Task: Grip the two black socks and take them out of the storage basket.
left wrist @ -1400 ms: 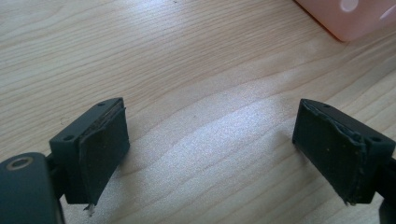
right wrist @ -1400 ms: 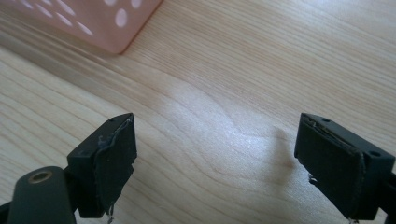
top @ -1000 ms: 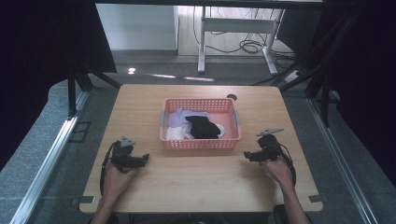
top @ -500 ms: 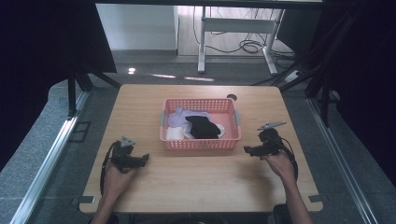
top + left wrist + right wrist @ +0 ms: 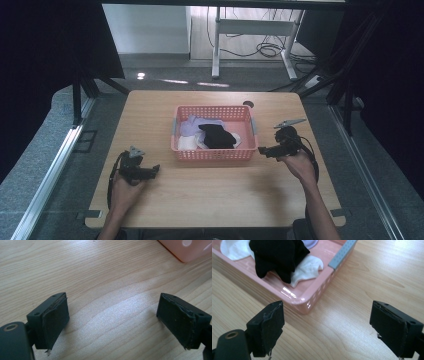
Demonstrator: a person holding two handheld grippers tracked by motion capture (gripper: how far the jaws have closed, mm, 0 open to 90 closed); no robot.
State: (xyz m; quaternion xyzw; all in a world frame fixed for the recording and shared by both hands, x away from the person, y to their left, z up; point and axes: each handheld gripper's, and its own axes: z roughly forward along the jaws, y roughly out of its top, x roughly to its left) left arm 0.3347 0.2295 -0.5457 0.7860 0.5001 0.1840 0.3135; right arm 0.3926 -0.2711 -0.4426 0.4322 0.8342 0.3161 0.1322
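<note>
A pink plastic basket [image 5: 214, 155] stands mid-table holding a black cloth [image 5: 218, 136], white cloths [image 5: 187, 144] and a lilac one [image 5: 192, 125]. My left gripper [image 5: 156, 170] rests low on the wood left of the basket, open, with bare table between its pads [image 5: 55, 320]. My right gripper [image 5: 261, 150] hovers just right of the basket's near right corner [image 5: 305, 305], open and holding nothing. In the right gripper view the black cloth [image 5: 277, 255] lies over a white cloth [image 5: 308, 267] inside the basket.
The wooden table [image 5: 210, 200] has open surface in front of the basket. A dark round hole [image 5: 248, 104] sits behind the basket. A white desk frame [image 5: 250, 30] and cables lie on the floor beyond; black curtains flank both sides.
My right gripper has lifted and moved forward-left toward the basket's right corner. The left gripper has stayed put.
</note>
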